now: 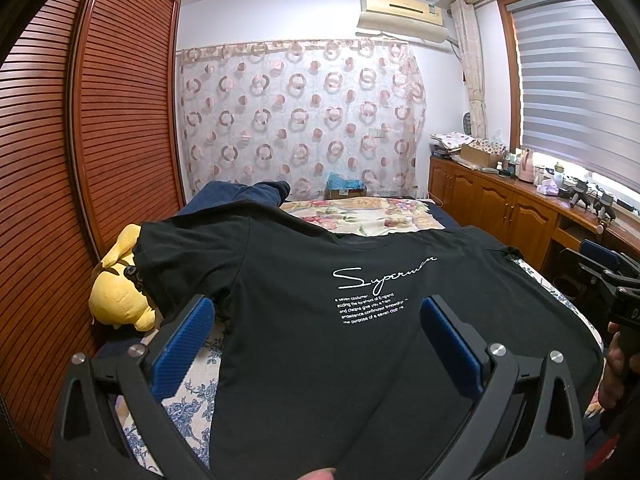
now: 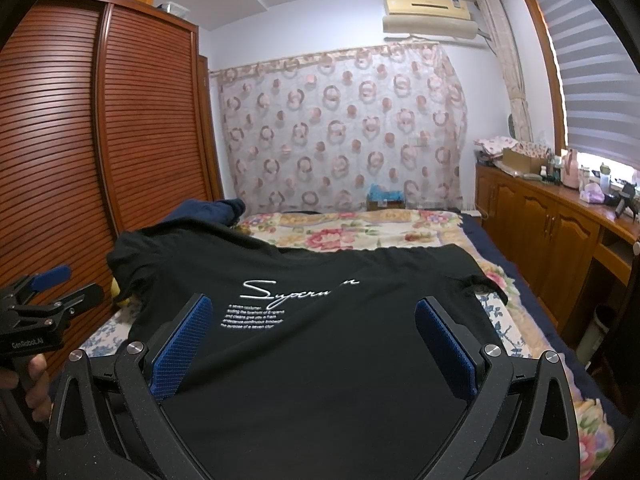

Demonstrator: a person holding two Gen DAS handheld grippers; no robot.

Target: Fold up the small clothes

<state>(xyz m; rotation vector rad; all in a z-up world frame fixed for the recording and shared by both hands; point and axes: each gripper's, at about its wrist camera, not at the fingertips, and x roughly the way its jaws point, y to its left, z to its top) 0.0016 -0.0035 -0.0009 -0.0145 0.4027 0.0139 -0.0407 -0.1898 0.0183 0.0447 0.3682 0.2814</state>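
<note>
Now both grippers hover low at the bottom of their frames, pointing forward over one black T-shirt [image 1: 304,320] that lies spread flat on the bed [image 2: 360,228], print side up; the left gripper [image 1: 316,344] has its two blue-padded fingers [image 1: 182,344] spread wide apart, gripping nothing, with the shirt's lower part filling the gap between them; the right gripper [image 2: 314,340] is likewise splayed, empty, its two blue pads [image 2: 446,344] standing either side of the shirt's middle. In the left view a hand [image 1: 614,368] at the lower right edge grips the other tool's handle; in the right view a hand [image 2: 34,384] at the lower left does the same; a fingertip shows at the very bottom centre of the left view. One yellow soft toy [image 1: 118,288] lies at centre left, partly under the shirt's sleeve; one dark blue garment [image 1: 248,194] is bunched beyond the shirt; one floral quilt [image 2: 352,232] covers the bed's far end; one air conditioner [image 1: 402,16] hangs at the upper right.
</note>
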